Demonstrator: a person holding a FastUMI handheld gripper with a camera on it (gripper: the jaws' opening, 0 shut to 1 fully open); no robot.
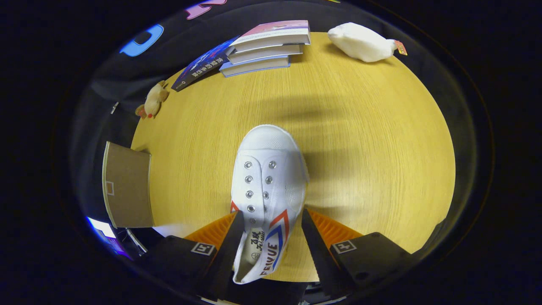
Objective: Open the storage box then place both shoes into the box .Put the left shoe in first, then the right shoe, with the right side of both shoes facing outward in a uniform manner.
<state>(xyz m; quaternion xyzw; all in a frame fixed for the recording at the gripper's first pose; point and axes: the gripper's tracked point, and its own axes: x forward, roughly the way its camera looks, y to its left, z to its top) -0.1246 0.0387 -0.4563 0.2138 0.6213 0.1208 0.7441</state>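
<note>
A white canvas shoe (266, 186) with red and blue chevrons lies lengthwise between my fingers, toe pointing away over the wooden table (372, 140). It is rolled slightly, so its right side faces up. My gripper (271, 220) is closed around its rear half. The left finger (230, 241) presses its left side and the right fingertip (308, 220) meets its right side, with a gap toward the heel. The brown cardboard storage box (127, 186) stands at the table's left edge, left of the fingers.
A stack of books (264, 46) lies at the far side of the table, with a dark book (203, 63) beside it. A white plush toy (362, 42) sits at the far right. A small brown plush (153, 99) is at the far left edge.
</note>
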